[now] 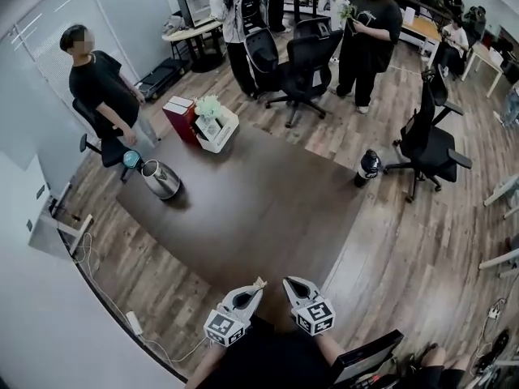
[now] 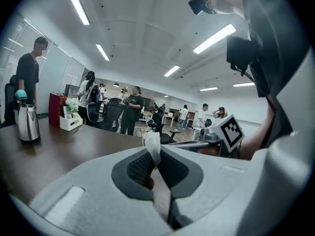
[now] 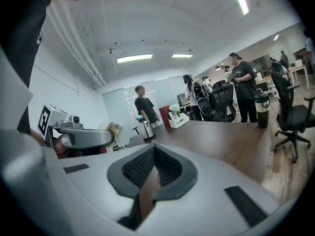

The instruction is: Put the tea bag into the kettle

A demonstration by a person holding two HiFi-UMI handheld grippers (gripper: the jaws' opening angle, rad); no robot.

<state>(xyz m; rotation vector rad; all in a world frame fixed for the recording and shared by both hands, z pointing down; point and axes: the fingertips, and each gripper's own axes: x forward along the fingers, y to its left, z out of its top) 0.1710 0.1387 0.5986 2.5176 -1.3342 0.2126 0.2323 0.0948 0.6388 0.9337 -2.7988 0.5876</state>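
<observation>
Clamped tight between the jaws of the left gripper (image 2: 156, 155): the tea bag (image 2: 152, 141), with a crumpled pale corner poking out past the tips. The rest of it hidden between the pads. In the head view, only a small pale tuft at the tip, low in front of the body, near the close edge of the surface (image 1: 268, 217). Jaws of the right gripper (image 3: 154, 152) pressed together on nothing, just beside the left one.

Standing upright near the far left corner of the surface, well apart from both grippers: the kettle (image 1: 160, 179), shiny steel, close to a person in black. Hard to tell from here whether open at the top.

Judged as very light, soft and limp, so no need of force, only of a steady pinch. Probably thin paper: easy to tear or crush if squeezed harder or rubbed against the kettle's rim. Best place for the hold: one edge or corner, with the body left free beyond the tips, ready to fall straight down at release. Careful with quick swings on the long way across; may flutter or slip out from the pads. No string or tag to be made out. Possibly some sticking to the pads at release; then a small shake.
</observation>
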